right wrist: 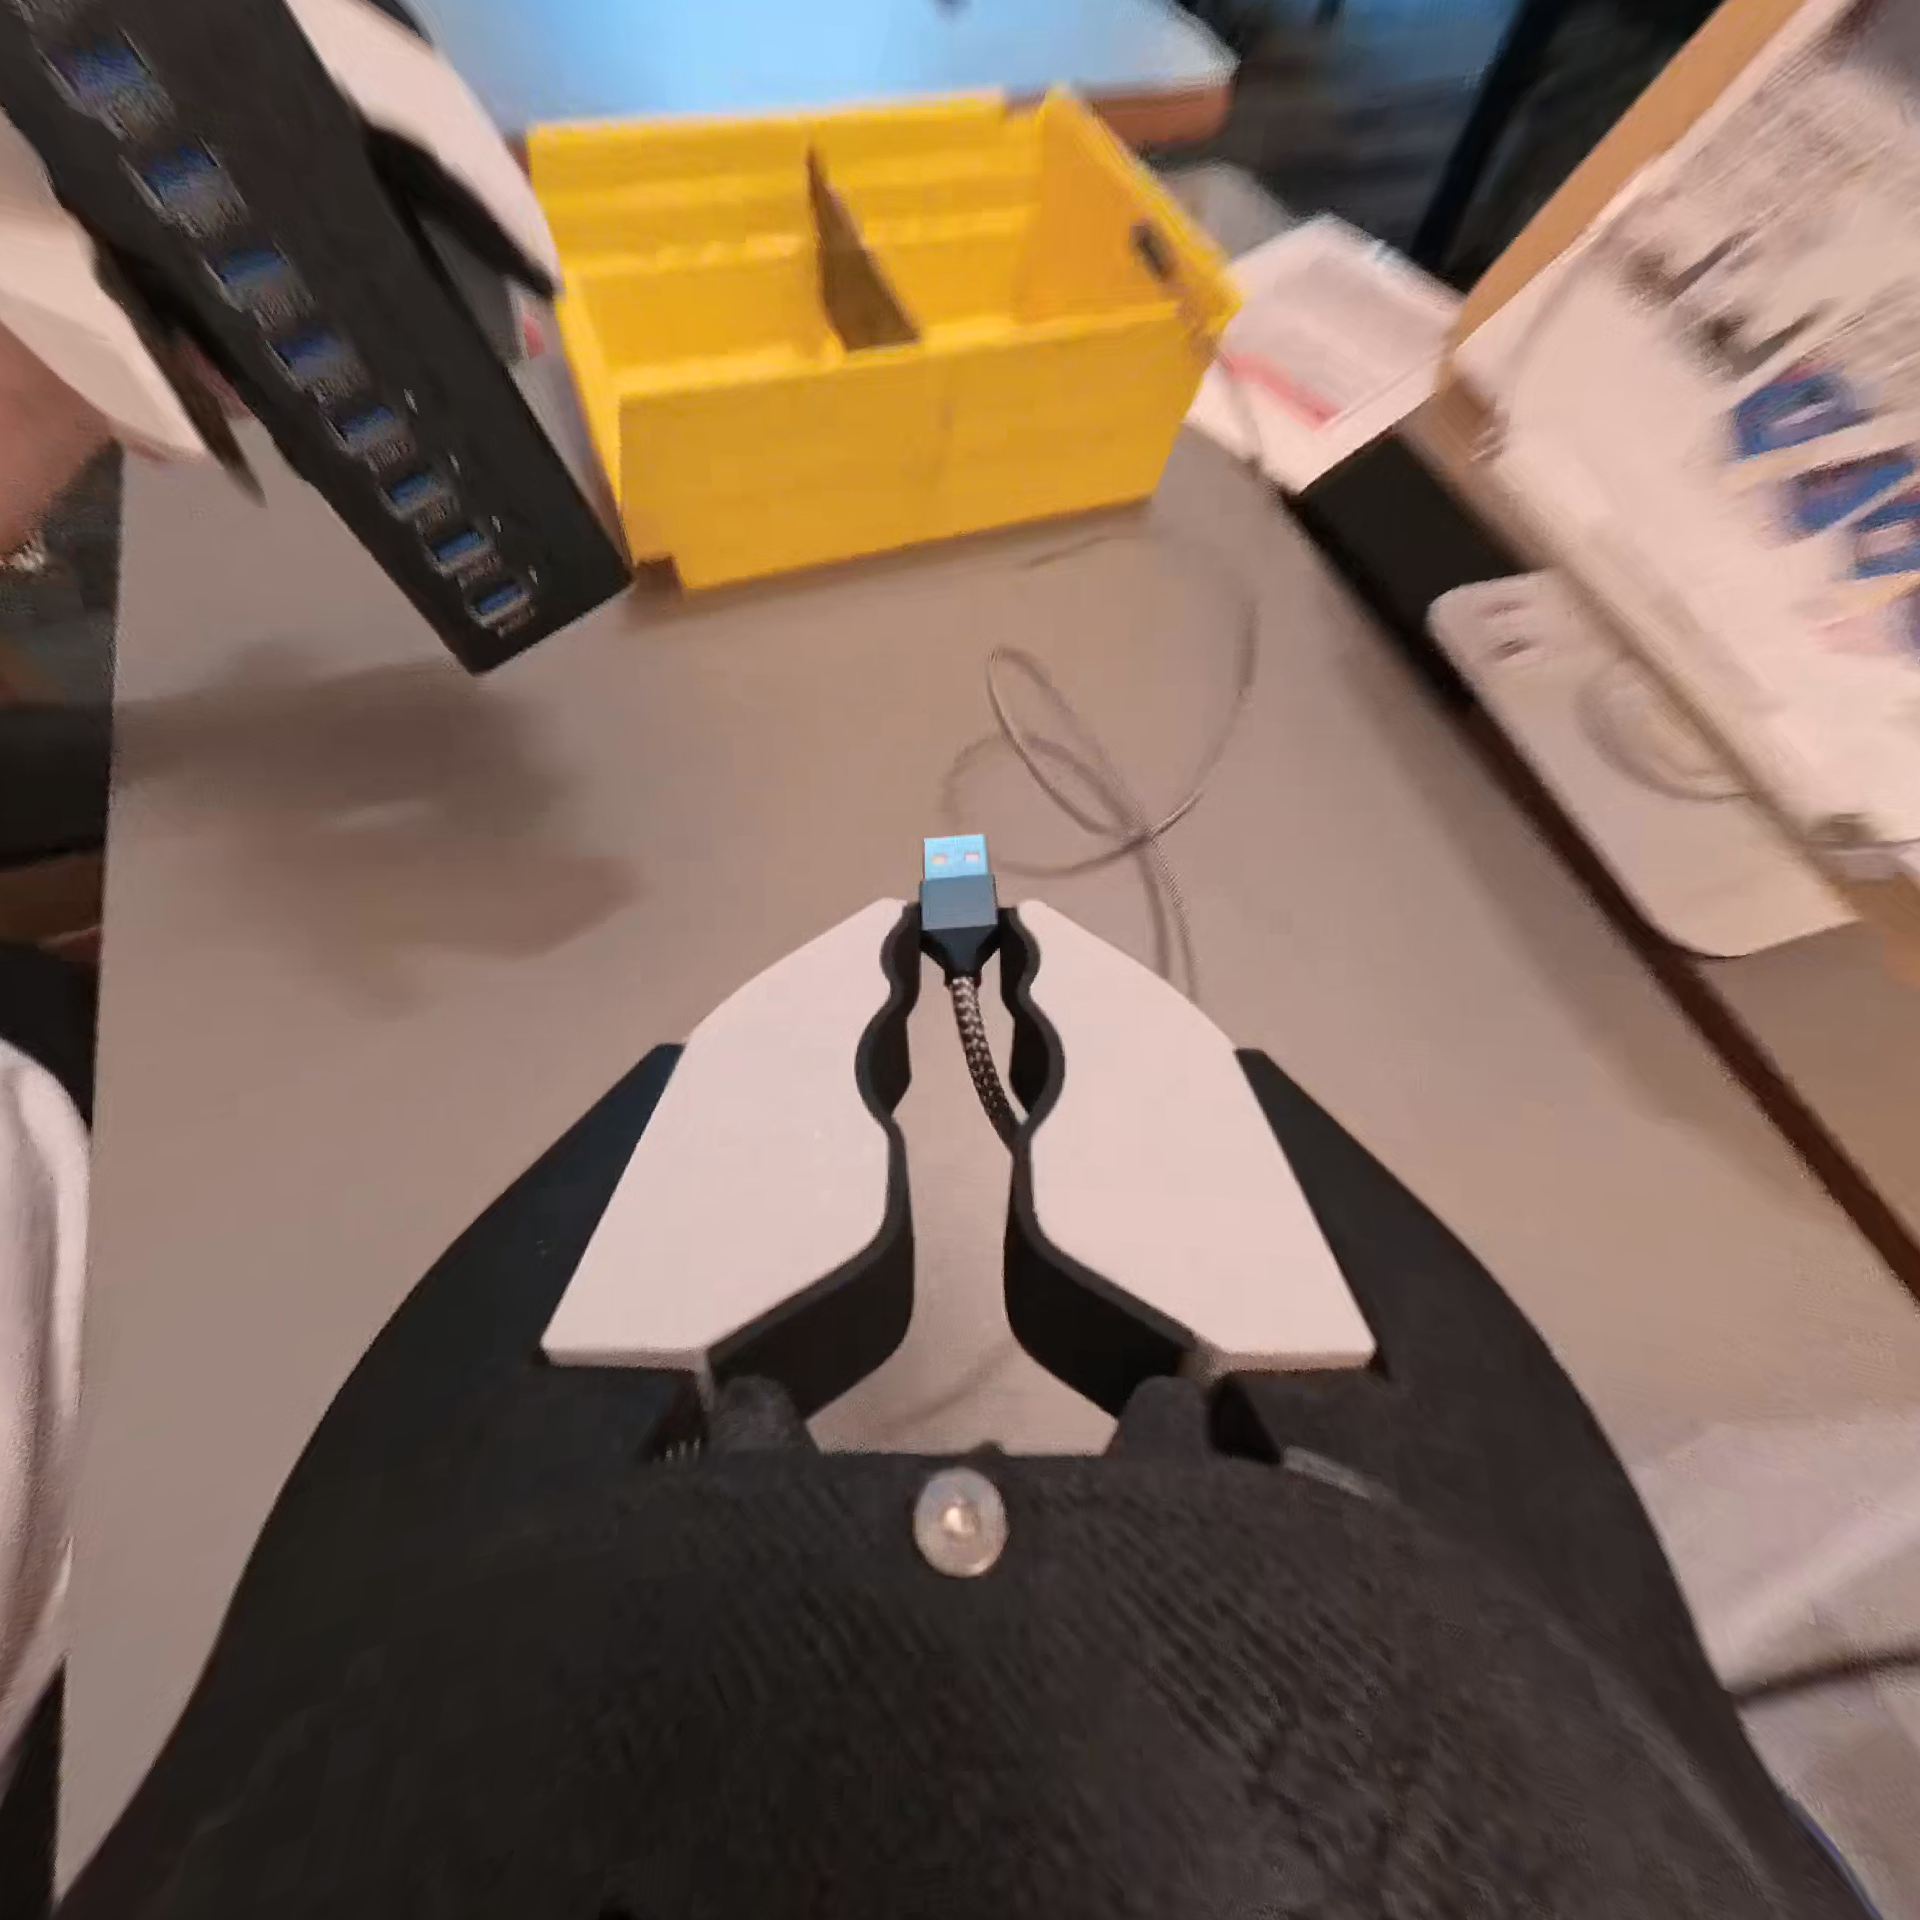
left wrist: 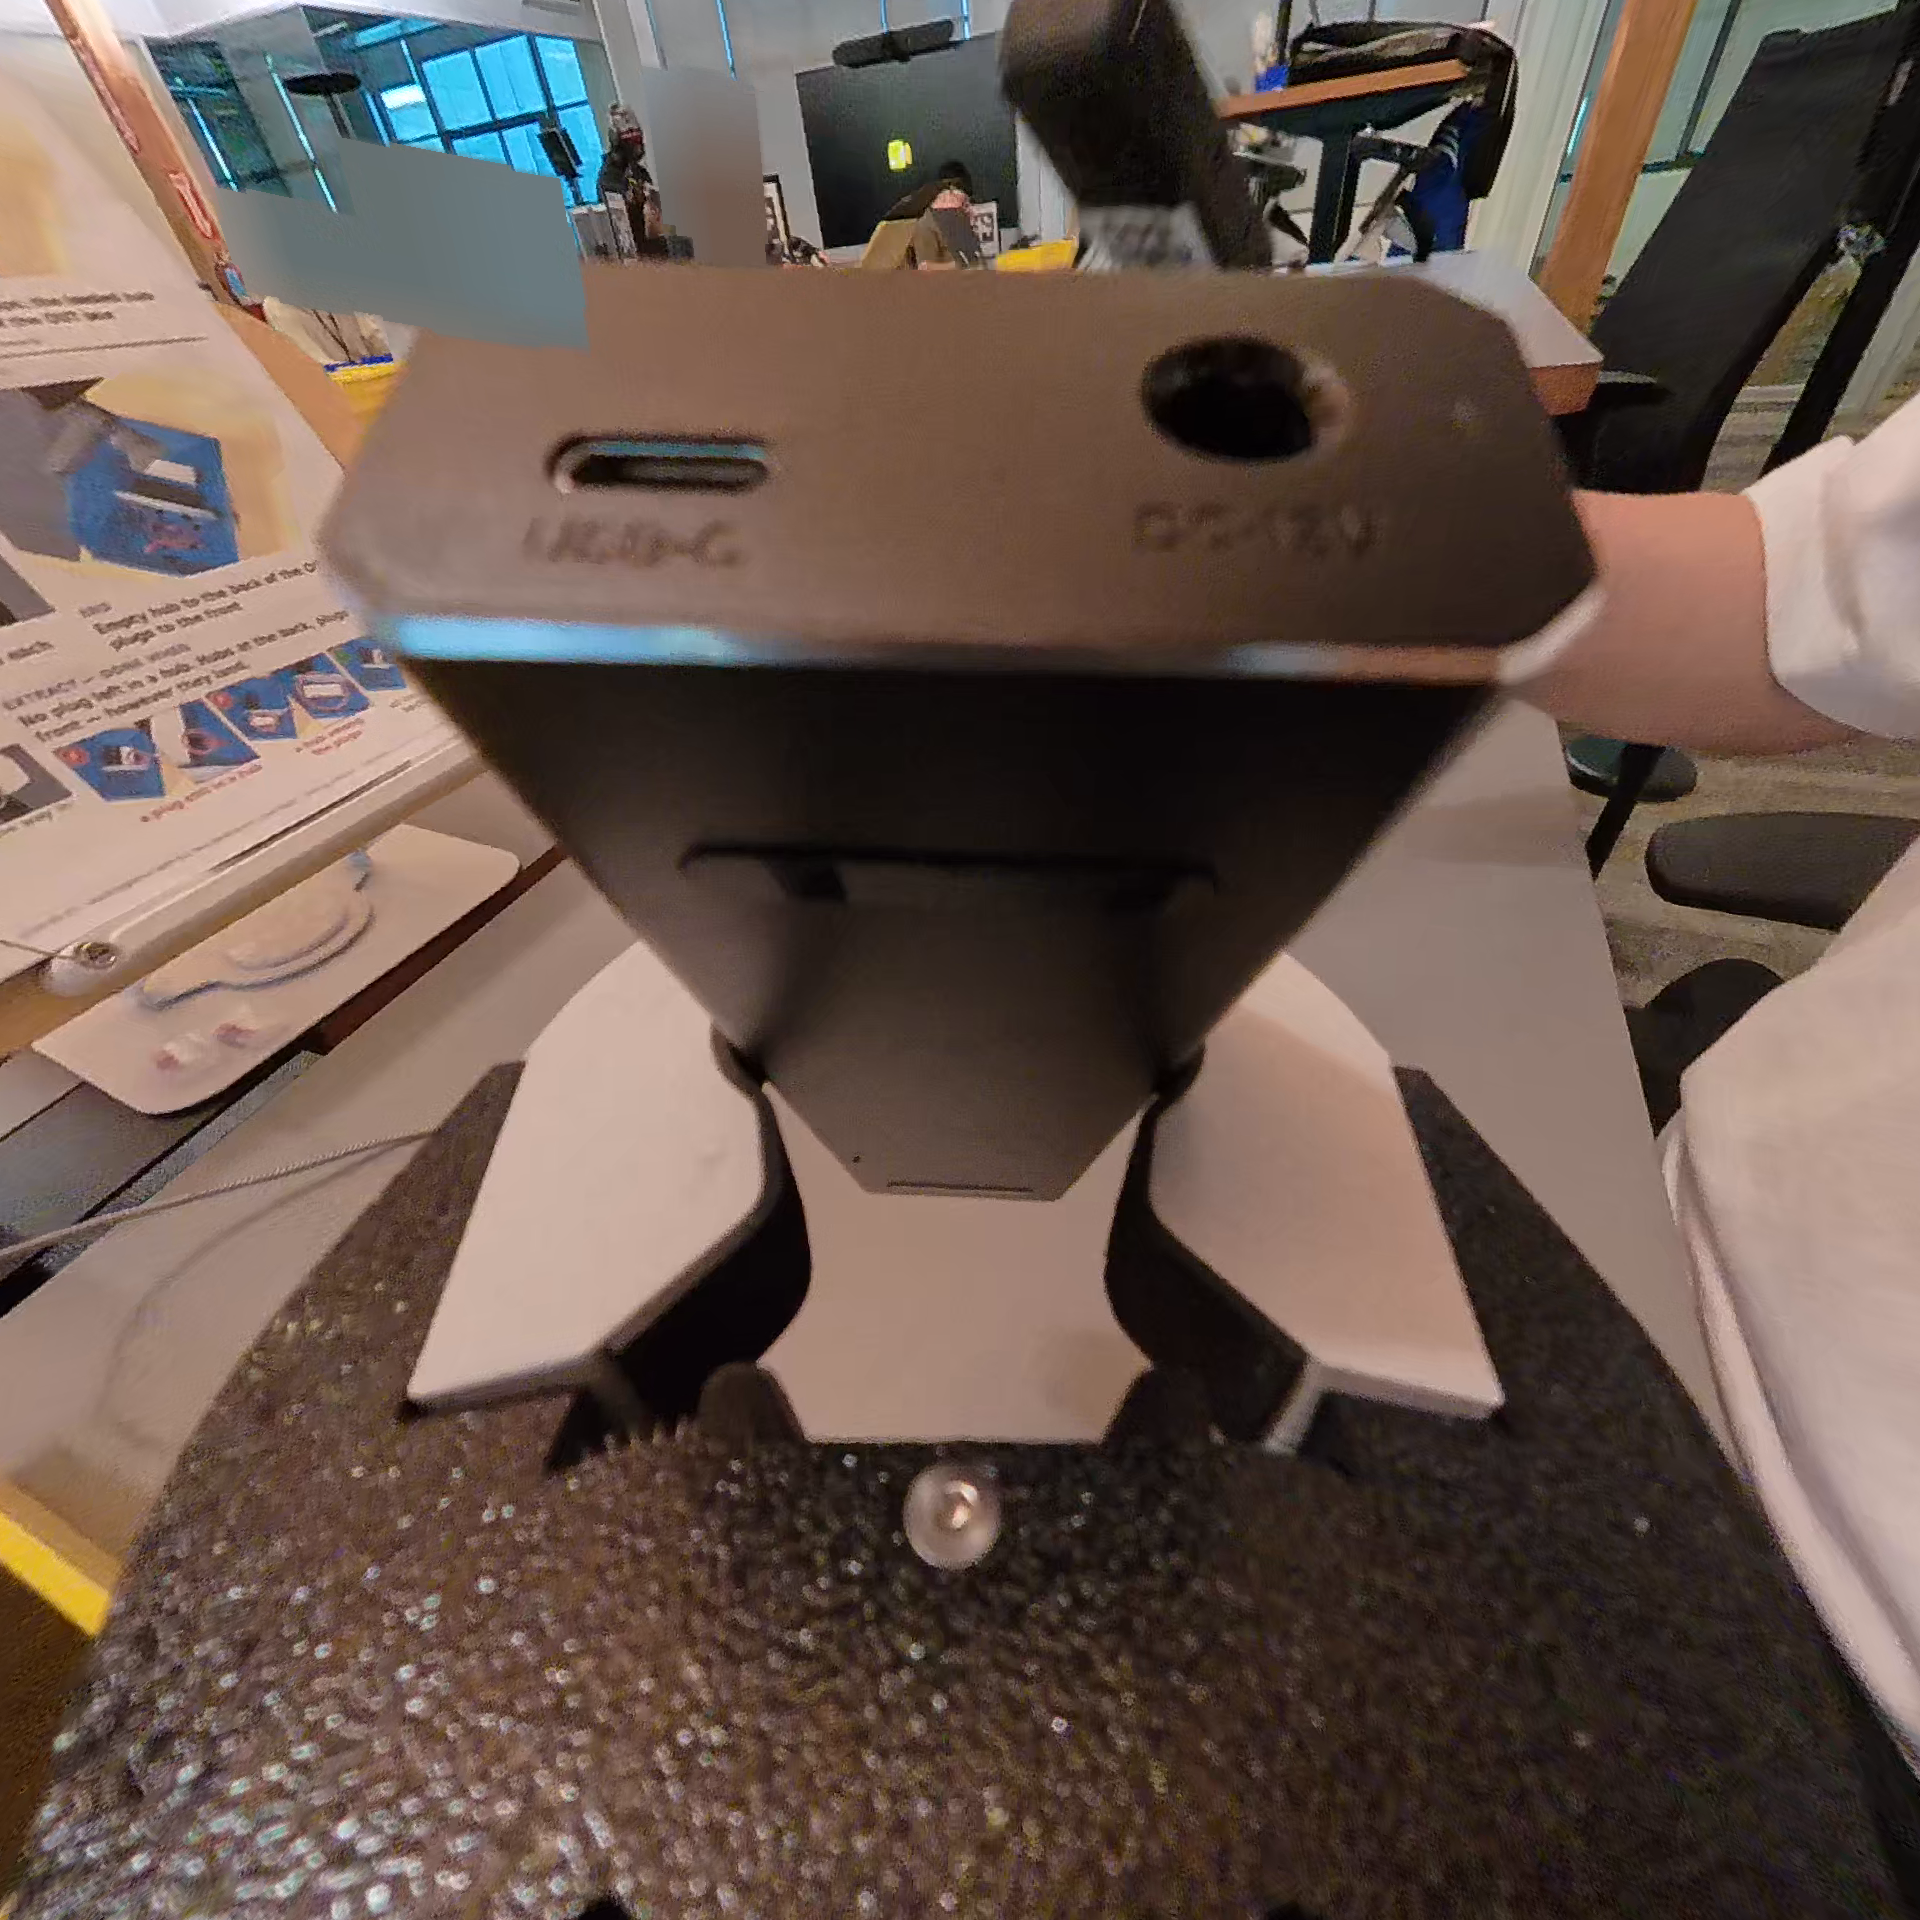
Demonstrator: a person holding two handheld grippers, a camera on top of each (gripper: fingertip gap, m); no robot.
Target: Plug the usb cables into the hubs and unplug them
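- Up at the far left of the right wrist view: black hub point(right wrist: 312, 343), held off the table by the left gripper point(left wrist: 961, 1081), whose jaws are closed on the hub's narrow lower end. The long axis slants from far left down toward the centre, and a row of blue ports runs along the face turned this way.
- Centre, near: right gripper point(right wrist: 958, 914), jaws closed on the dark shell of the USB plug point(right wrist: 956, 878). The blue tip juts forward, and the braided cable point(right wrist: 982, 1049) trails back between the fingers.
- Key relation: the hub lies left of and beyond the plug tip, well apart. In my judgement, the plug must swing left and line up with a port.
- Between them: bare grey table point(right wrist: 416, 935).
- Centre, far: yellow divided bin point(right wrist: 894, 436), behind the hub's lower end.
- Right of centre: loose cable loop point(right wrist: 1101, 769) on the table.
- Far right: white printed board point(right wrist: 1714, 416), clear of the path.
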